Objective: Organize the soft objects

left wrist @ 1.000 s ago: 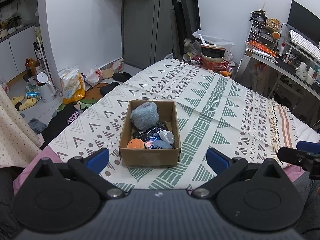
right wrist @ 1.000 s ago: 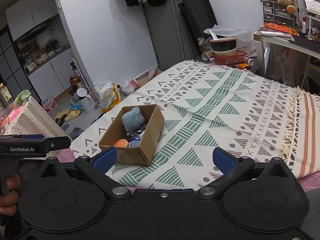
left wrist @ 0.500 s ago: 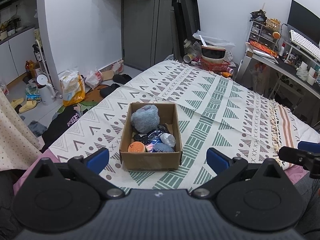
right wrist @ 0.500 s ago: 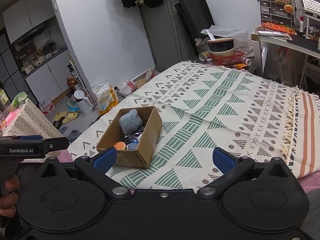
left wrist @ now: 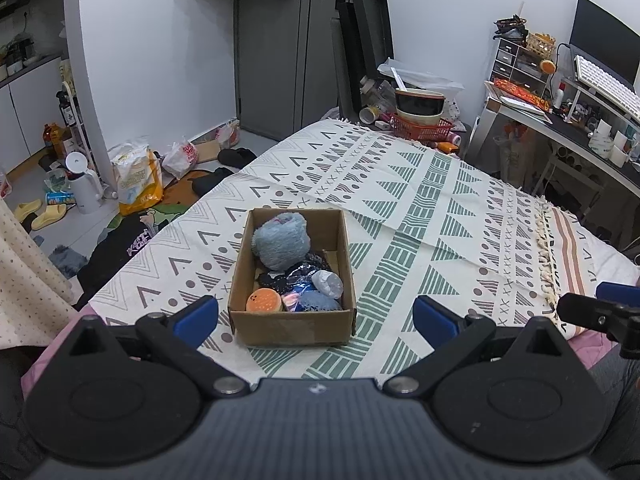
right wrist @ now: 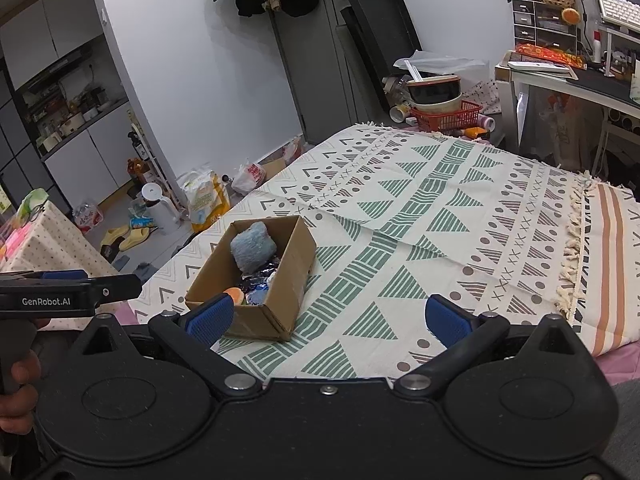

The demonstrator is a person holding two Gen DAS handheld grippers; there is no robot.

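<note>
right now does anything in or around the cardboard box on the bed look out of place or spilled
Nothing stands out. The cardboard box sits upright on the patterned blanket with the fluffy blue plush, orange toy and other soft items inside; nothing has spilled onto the blanket. Both the left gripper and right gripper are open and empty.

brown cardboard box (left wrist: 294, 326) at frame centre holds a fluffy light-blue plush (left wrist: 281, 242), an orange round toy (left wrist: 263, 301), a grey-white ball (left wrist: 329, 283) and dark shiny blue-black stuff, all on a cream bedspread (left wrist: 420, 216) with green triangles, green stripe bands, taupe chevrons, dots and x marks. far right of the bedspread turns orange-and-brown striped with cream tassels, pink sheet (right wrist: 624, 364) under it. both grippers black with blue pads (left wrist: 196, 316), red basket (left wrist: 422, 127) at upper centre, yellow slippers (left wrist: 40, 214) at left.
</note>
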